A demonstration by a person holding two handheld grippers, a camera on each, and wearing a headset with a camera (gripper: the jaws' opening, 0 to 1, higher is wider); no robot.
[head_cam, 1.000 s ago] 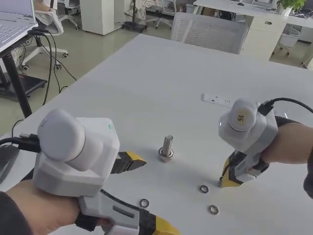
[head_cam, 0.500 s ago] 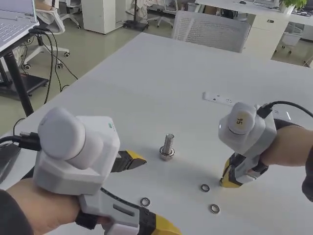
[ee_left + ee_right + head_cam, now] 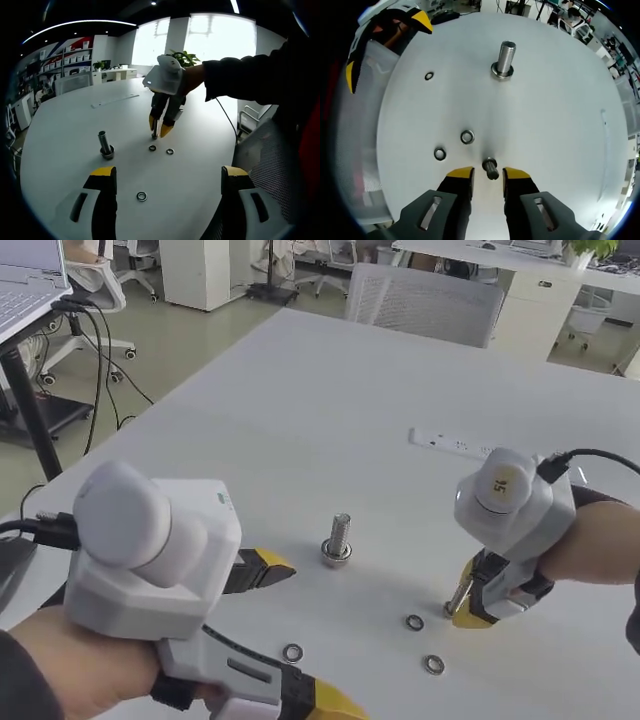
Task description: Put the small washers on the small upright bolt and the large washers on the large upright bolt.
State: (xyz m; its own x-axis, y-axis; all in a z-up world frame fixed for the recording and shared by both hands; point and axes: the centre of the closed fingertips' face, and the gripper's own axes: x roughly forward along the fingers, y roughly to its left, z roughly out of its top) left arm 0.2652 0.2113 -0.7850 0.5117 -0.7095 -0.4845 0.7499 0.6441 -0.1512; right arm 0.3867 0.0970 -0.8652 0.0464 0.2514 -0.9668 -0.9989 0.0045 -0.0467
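Washers: three steel rings lying flat on the white surface (image 3: 330, 410), holes facing up (too alike in size here to sort small from large).
Left washer (image 3: 292, 652): the nearest item. In the left gripper view it sits within the gap between that gripper's jaws.
Left gripper (image 3: 167, 175): jaws spread wide, holding nothing.
Near right washer (image 3: 433, 664) and far right washer (image 3: 414, 622): close together but not touching, just beside the right gripper's tips on the side toward the left gripper.
Right gripper (image 3: 488, 175): pointed down at the surface. Its jaws are narrowly parted, with a sliver of surface visible on either side of the small bolt, so no pinch is apparent.
Small bolt (image 3: 490, 167): at the jaw tips, in the gap. It leans slightly in the head view.
Large bolt (image 3: 338, 537): upright, beyond all three washers and well apart from both grippers. There is a wider ring at its foot (bolt head or washer, cannot tell).
Deciding relation: the right pair is nearer the right gripper and the lone washer nearer the left. Each hole axis is vertical, parallel to the bolt shanks, so a pickup would likely come from above.
Far edge: a flat white strip (image 3: 445, 443), then a chair (image 3: 425, 302).
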